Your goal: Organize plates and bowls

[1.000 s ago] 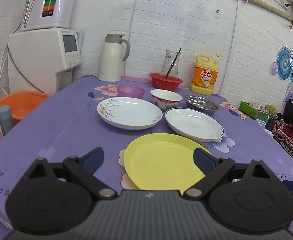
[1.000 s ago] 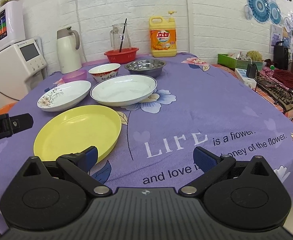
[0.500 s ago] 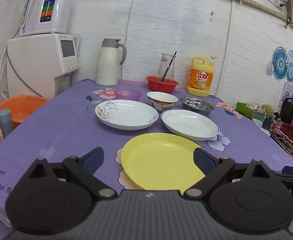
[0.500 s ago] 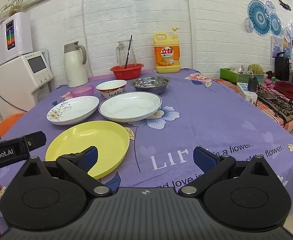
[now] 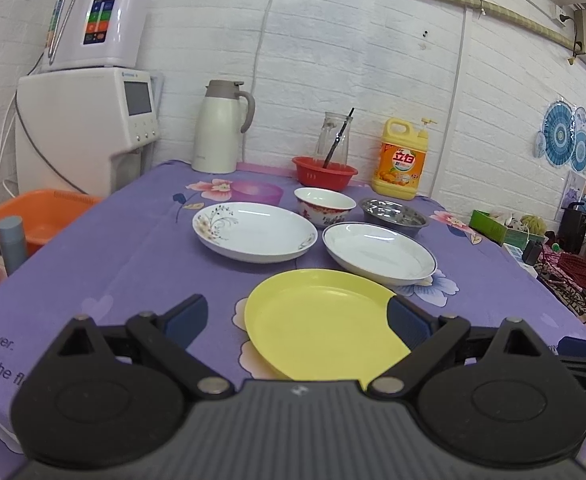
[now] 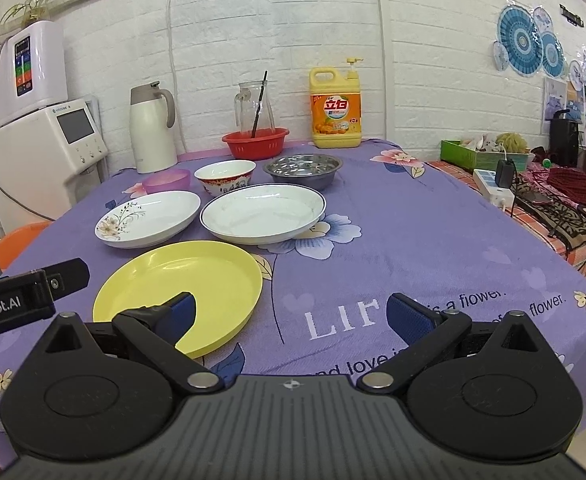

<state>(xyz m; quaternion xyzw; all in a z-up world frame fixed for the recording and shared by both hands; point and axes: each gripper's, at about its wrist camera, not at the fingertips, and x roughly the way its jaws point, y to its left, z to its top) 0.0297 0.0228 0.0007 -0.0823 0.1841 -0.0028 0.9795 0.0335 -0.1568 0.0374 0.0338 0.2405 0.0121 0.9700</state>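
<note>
Two grippers: left gripper (image 5: 297, 316) and right gripper (image 6: 290, 312), fingers apart, empty.
Yellow plate (image 5: 321, 322): lower centre.
White plates: floral plate (image 5: 254, 231), blue-rimmed plate (image 5: 379, 246), mid-frame.

The tablecloth (image 6: 393, 232) is purple, printed with pink and pale-blue flowers and white lettering. The nearest plate (image 6: 197, 280) is plain yellow. Two plates are white — the floral plate (image 6: 149, 218) carries a brown-and-pink flower sprig, and the rimmed plate (image 6: 263, 212) has a thin dark-blue edge line. The ceramic bowl (image 6: 225, 176) is white with a red patterned band. The metal bowl (image 6: 303, 168) is bare silver. The small bowl (image 6: 167, 180) is translucent purple, and the basket (image 6: 255, 144) is red. The detergent bottle (image 6: 335, 108) is yellow with an orange label. Both grippers — left gripper (image 5: 297, 318) and right gripper (image 6: 289, 314) — are black with blue pads.
</note>
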